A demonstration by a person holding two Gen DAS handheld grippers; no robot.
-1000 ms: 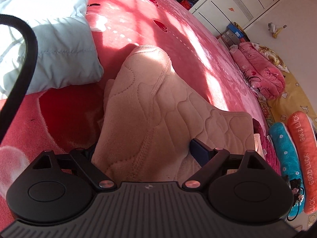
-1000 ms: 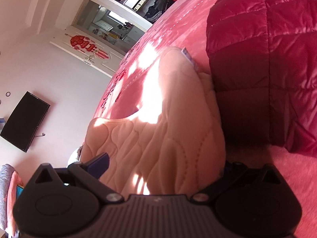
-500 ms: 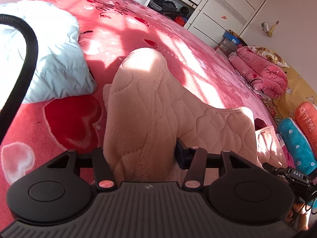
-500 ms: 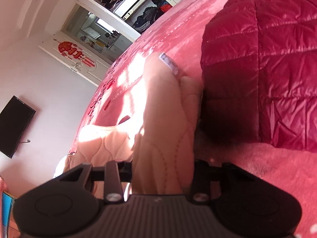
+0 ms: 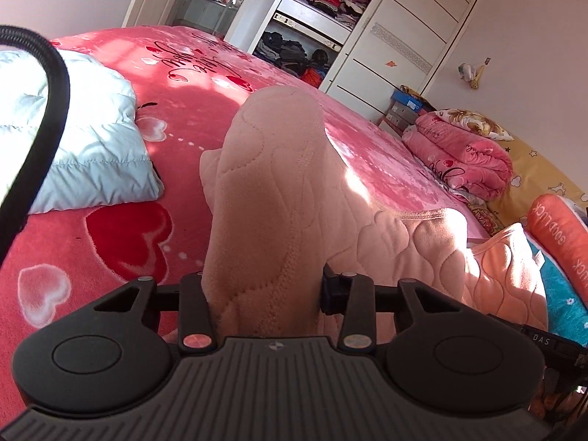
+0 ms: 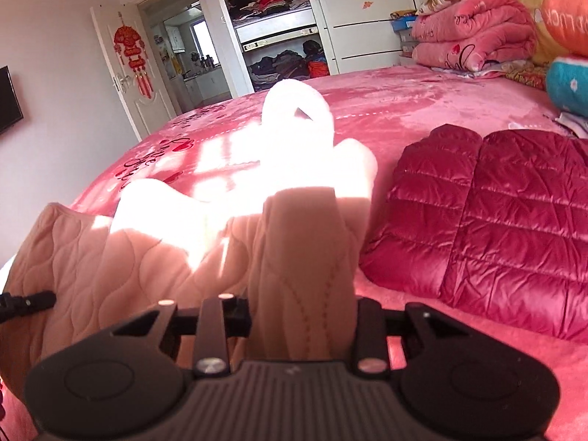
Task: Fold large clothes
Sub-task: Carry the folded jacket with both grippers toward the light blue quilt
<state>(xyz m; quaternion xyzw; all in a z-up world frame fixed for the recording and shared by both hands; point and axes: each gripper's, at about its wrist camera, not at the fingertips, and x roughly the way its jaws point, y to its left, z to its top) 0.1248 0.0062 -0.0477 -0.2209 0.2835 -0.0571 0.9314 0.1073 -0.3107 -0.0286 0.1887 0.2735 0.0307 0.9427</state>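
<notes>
Home bedroom: bed (image 5: 367,154), open wardrobe (image 6: 272,18), folded quilts (image 6: 474,36).

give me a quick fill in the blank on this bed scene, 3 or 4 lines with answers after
1. Both grippers are shut on the peach quilted ____.
2. In the right wrist view, the folded jacket beside the right gripper is dark ____.
3. In the left wrist view, the pale blue jacket lies on the ____ side of the left gripper.
4. The wardrobe beyond the bed stands ____.

Missing words: garment; red; left; open
</notes>
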